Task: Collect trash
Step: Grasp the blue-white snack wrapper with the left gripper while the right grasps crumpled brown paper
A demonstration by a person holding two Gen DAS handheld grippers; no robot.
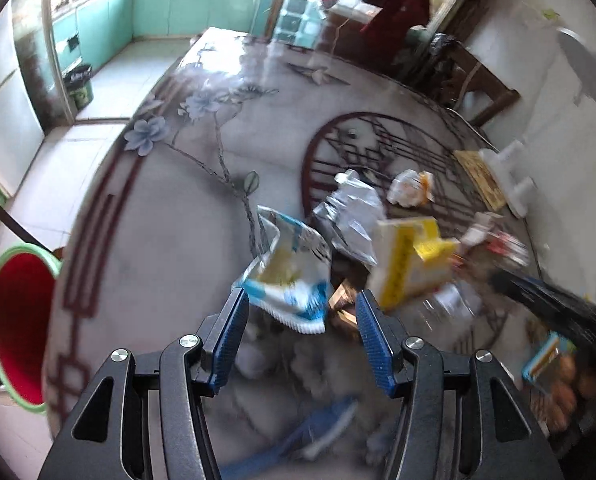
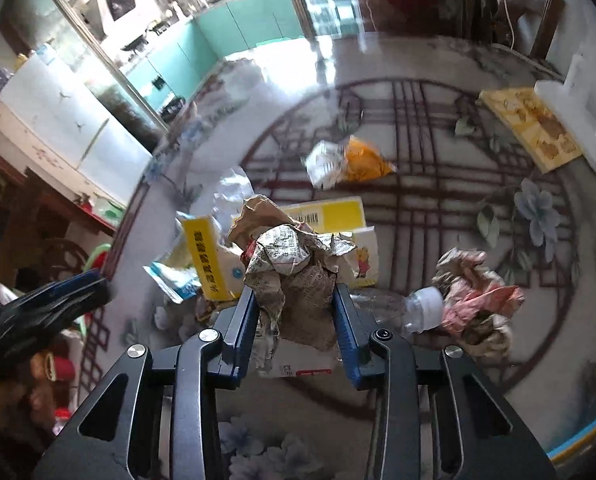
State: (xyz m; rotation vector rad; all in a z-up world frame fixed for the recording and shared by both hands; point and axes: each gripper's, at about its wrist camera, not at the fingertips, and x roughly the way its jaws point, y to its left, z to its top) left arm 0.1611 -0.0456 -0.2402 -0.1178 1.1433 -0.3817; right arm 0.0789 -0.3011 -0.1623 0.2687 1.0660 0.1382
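- A crumpled wad of printed paper (image 2: 294, 276) sits clamped between the right gripper (image 2: 296, 320) fingers, held above the tabletop (image 2: 438, 216).
- Just behind the wad lies a yellow and white box (image 2: 214, 256); a blue and white wrapper (image 2: 170, 276) lies at its left.
- A clear plastic bottle (image 2: 414, 308) with a white cap lies just right of the fingers, its cap touching a pink crumpled wrapper (image 2: 478, 296).
- Farther back — an orange and white packet (image 2: 350, 162), well apart from the pile.
- The left gripper (image 1: 302, 336) has its fingers apart with nothing between them, near the blue and white wrapper (image 1: 290, 276).
- A red bin with a green rim (image 1: 14, 332) stands beside the tabletop's left edge.
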